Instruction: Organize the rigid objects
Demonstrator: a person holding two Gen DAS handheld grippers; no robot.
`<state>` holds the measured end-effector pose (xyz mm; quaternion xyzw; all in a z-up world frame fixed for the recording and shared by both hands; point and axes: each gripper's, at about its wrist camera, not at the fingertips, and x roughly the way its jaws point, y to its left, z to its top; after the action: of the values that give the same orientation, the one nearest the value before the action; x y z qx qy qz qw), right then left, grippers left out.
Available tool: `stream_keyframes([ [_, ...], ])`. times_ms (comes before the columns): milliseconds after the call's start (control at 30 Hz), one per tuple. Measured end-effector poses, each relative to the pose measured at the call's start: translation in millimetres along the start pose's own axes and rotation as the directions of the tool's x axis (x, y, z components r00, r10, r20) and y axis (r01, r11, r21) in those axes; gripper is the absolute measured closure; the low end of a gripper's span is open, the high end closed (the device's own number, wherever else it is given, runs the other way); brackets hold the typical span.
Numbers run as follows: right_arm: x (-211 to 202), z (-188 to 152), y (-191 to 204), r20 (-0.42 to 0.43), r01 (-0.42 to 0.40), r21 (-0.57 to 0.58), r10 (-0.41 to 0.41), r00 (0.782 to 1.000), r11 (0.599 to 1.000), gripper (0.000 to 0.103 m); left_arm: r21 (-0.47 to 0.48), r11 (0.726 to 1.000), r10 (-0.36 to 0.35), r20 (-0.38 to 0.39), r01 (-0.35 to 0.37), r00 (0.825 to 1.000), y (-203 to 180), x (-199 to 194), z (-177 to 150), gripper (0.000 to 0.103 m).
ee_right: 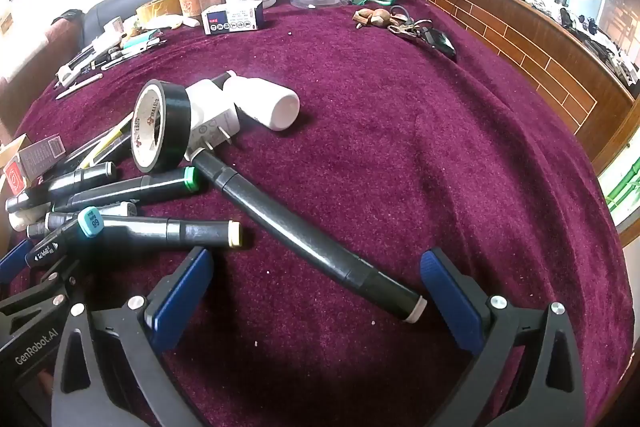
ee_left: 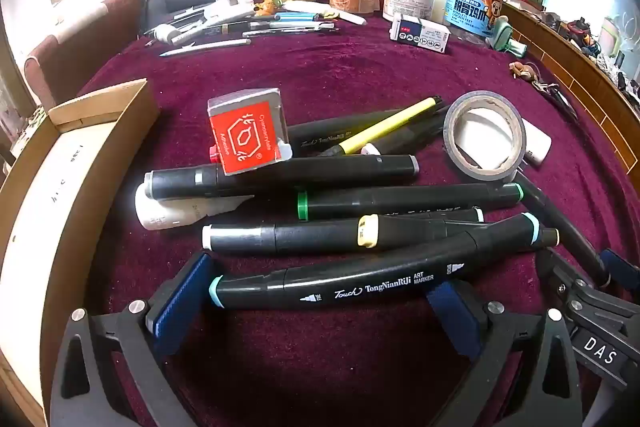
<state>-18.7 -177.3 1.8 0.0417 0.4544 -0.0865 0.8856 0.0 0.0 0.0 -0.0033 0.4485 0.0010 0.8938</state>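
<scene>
One white bottle (ee_left: 160, 211) half hidden under black markers (ee_left: 280, 175).

Markers (ee_left: 320, 203) between box (ee_left: 100, 131) at left and tape roll (ee_left: 484, 135) at right.

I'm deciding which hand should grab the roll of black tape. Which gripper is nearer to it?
Right. The black tape roll stands just past the open right gripper, up and to its left. The open left gripper is farther, with several markers between.
</scene>
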Motion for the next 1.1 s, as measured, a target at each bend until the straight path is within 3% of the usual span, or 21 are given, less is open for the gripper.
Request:
stream_keyframes([
  [1100, 0.7, 0.8, 0.5, 0.001, 0.001, 0.000, -0.001, 1.000, 1.000, 0.001, -0.006, 1.000, 0.018, -0.005, -0.018, 1.000, 1.9, -2.4, -1.1, 0.000],
])
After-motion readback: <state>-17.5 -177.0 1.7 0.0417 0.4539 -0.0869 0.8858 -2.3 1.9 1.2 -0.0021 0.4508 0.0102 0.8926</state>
